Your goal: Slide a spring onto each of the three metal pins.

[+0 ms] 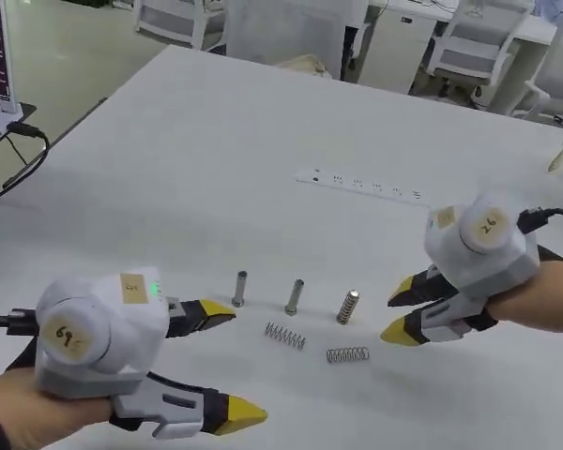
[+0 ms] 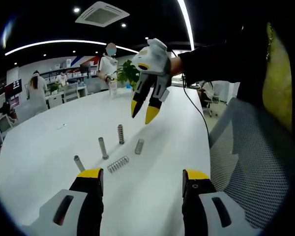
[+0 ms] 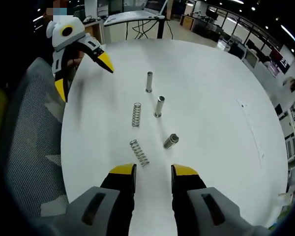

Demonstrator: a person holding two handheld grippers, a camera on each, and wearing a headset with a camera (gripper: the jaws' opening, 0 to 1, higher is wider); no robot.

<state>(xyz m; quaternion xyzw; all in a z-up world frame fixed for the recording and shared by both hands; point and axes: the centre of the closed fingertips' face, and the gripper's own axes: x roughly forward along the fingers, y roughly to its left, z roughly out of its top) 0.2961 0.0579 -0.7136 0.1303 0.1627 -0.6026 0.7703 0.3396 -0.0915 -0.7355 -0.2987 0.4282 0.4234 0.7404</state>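
Three pins [image 1: 295, 296] upright, two springs [image 1: 284, 336] lying flat, left gripper [image 1: 248, 362] jaws wide, right gripper [image 1: 388, 318] jaws narrow, both empty

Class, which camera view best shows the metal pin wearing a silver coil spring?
The left gripper view: the metal pin wearing a silver coil spring stands side-on, coils visible along its length. The head view shows it from above; the right gripper view foreshortens it.

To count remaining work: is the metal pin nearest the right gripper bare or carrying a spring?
Carrying one: silver wire coils wrap the short metal pin.
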